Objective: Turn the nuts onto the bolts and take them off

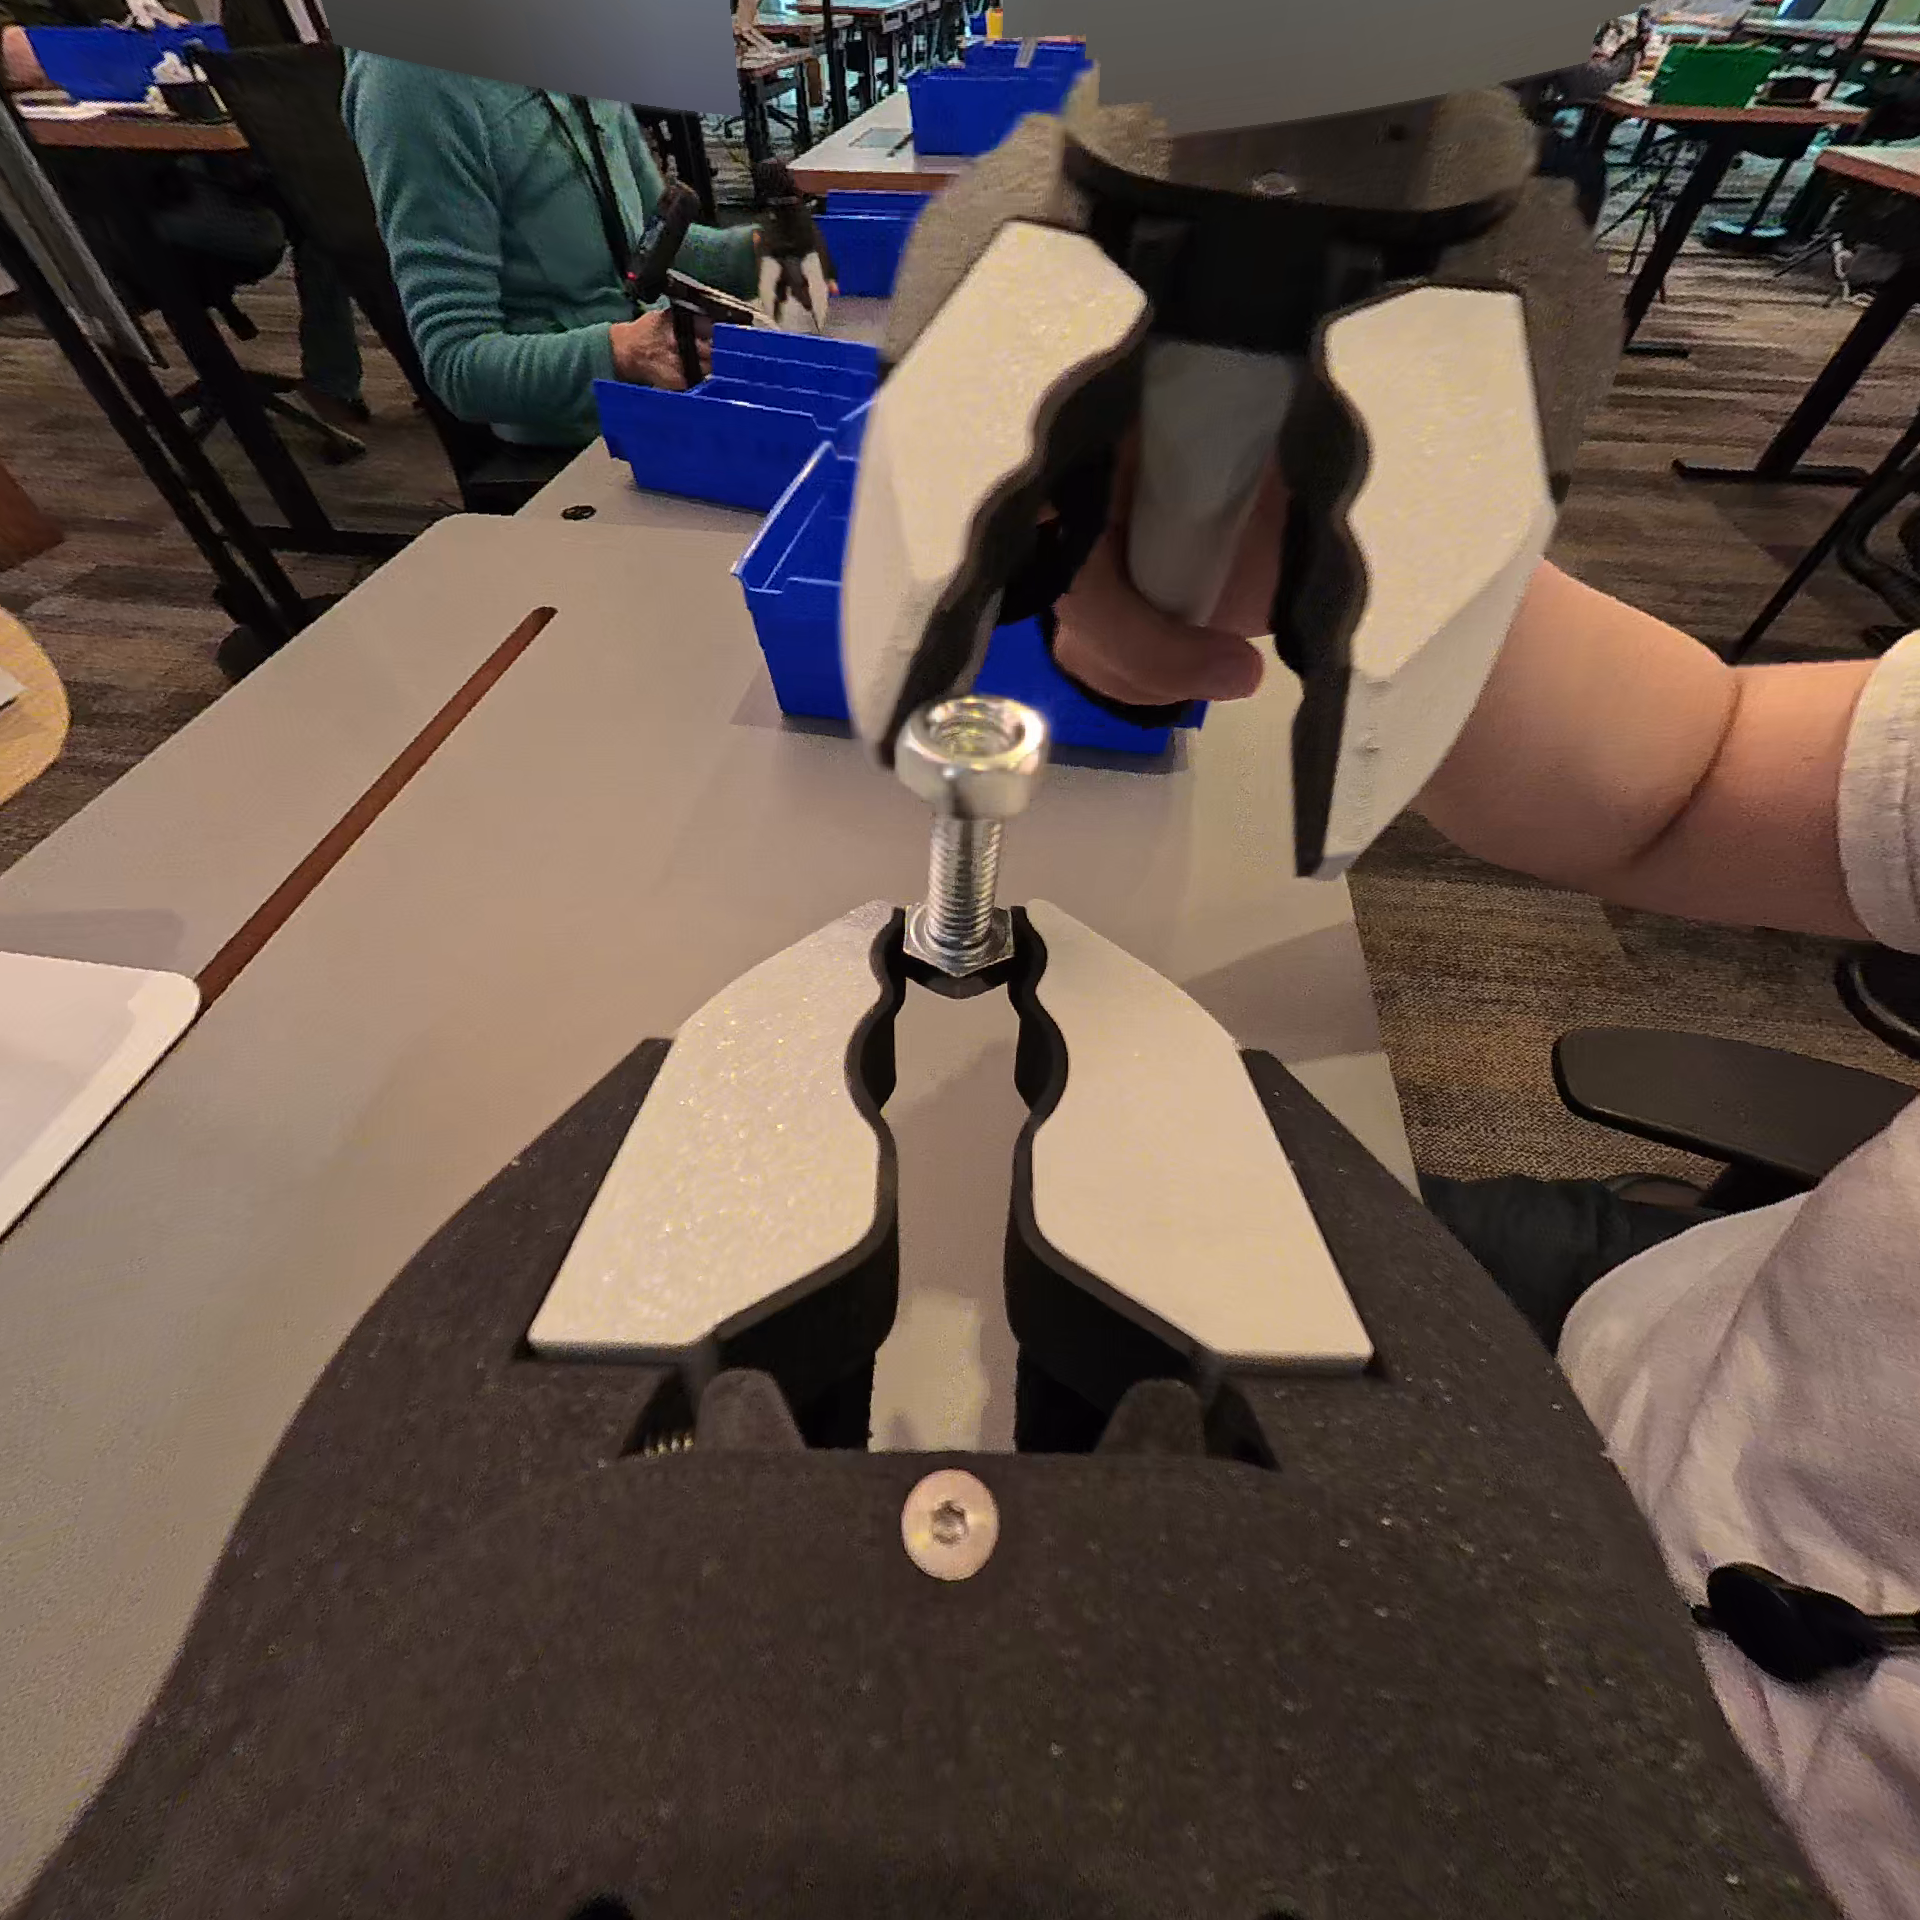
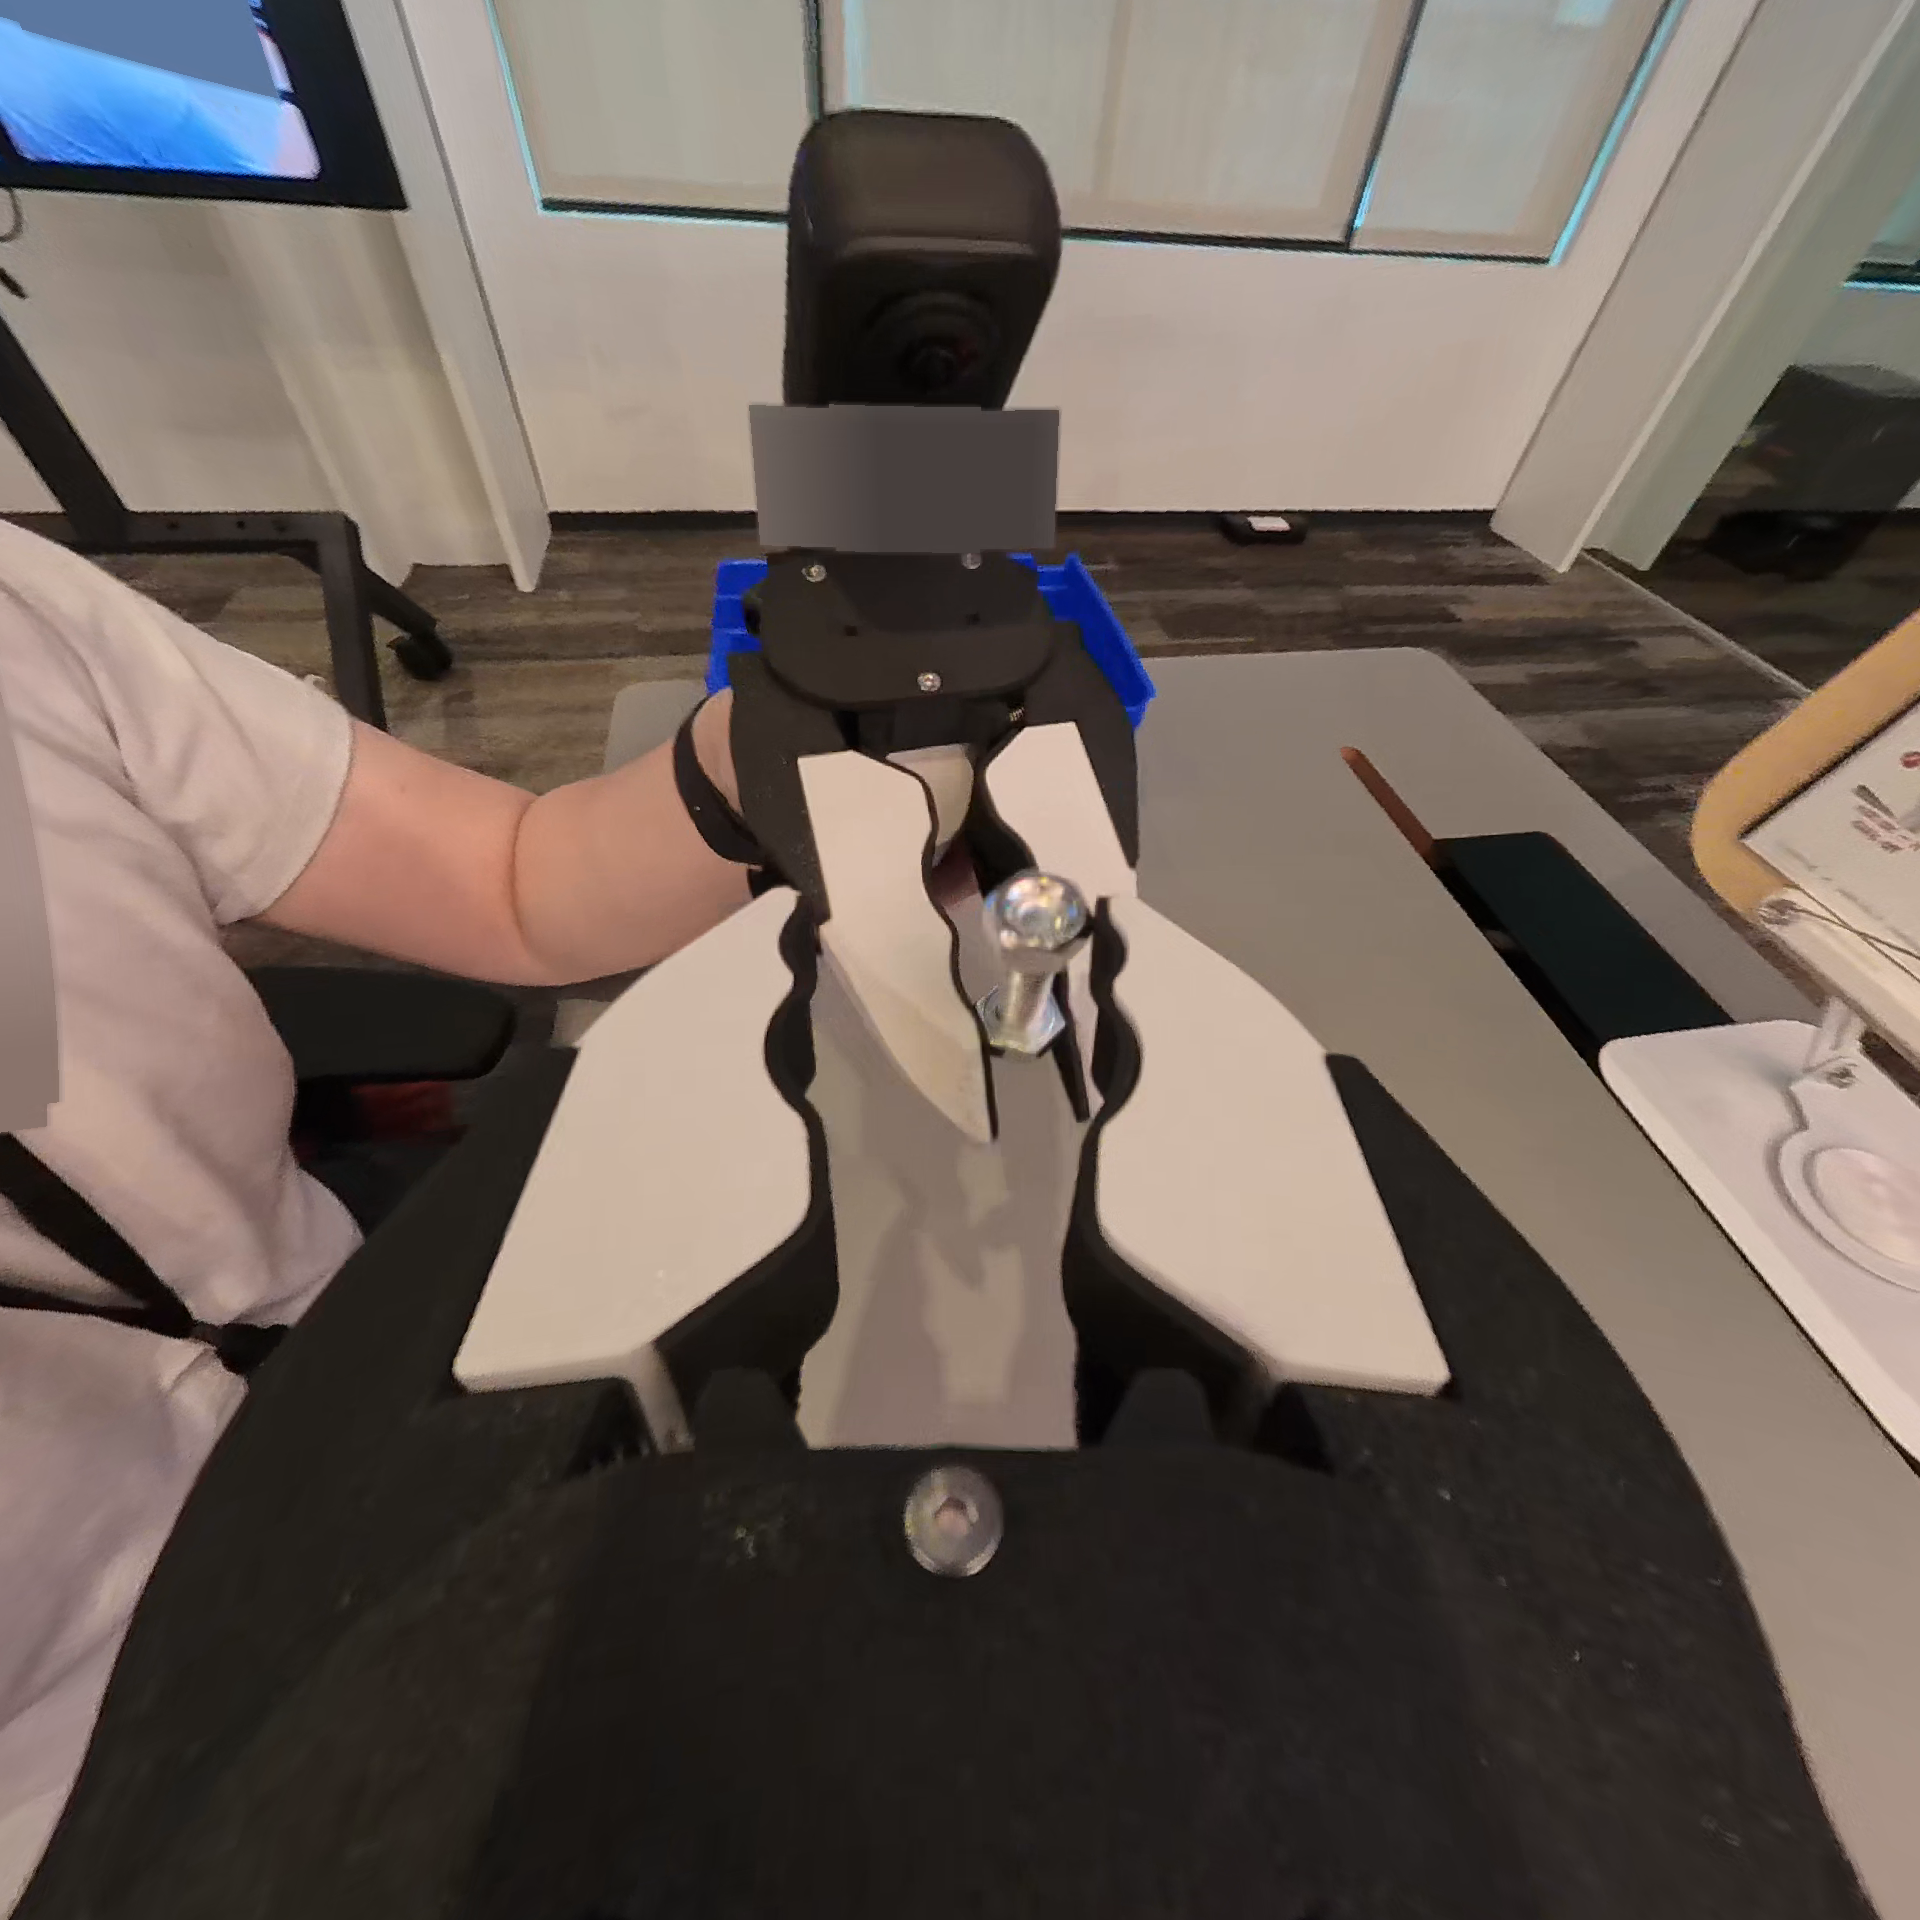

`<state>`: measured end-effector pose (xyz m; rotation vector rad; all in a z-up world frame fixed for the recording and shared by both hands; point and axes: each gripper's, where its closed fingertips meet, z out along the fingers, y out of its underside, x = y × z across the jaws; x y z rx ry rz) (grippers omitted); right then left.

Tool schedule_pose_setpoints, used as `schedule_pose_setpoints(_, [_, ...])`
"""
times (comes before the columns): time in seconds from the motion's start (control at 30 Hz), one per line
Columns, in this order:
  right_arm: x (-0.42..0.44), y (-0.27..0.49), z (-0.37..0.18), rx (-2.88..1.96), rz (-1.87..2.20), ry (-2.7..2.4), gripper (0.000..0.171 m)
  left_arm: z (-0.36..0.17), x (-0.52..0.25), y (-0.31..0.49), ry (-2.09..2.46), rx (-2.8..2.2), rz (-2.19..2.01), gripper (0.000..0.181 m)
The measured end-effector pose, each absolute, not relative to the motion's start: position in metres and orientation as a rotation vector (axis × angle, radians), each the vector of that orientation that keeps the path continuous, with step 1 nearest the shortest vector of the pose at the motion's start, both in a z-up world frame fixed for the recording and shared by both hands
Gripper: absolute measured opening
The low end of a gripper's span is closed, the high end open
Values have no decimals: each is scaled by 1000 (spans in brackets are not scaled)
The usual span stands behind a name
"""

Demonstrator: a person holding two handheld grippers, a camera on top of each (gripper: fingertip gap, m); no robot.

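The left gripper (image 1: 961,951) has its fingers (image 1: 1132,1039) clamped on the nut (image 1: 954,943), which sits low on the bolt (image 1: 966,831). The bolt's long axis runs straight on from those fingertips, its head at the far end, towards the right gripper (image 1: 1107,790).

The right gripper's fingers stand apart. In the right wrist view the bolt head lies between their tips; in the left wrist view one tip is just beside the head, the other well off. Nothing is gripped there.

The coming turn likely depends on the right fingers closing squarely across the head, in line with that axis.

Below lies the grey counter (image 1: 436,935), with a blue bin (image 1: 790,613) behind.
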<state>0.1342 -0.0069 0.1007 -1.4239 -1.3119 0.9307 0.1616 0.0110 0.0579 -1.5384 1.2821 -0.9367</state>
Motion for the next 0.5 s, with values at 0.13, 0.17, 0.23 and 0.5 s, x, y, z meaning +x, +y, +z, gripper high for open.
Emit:
schedule_pose_setpoints(0.13, [144, -13, 103, -1417, 895, -1290, 41, 61, 156, 17, 1248, -1548, -956, 18])
schedule_pose_setpoints(0.17, [144, -9, 105, -1413, 878, -1269, 42, 61, 156, 16, 1250, -1545, -963, 18])
schedule_pose_setpoints(0.23, [142, 0, 107, -1414, 856, -1250, 47, 62, 158, 13, 1262, -1539, -964, 18])
schedule_pose_setpoints(0.5, [140, -12, 97, -1429, 869, -1328, 44, 59, 155, 22, 1233, -1563, -942, 18])
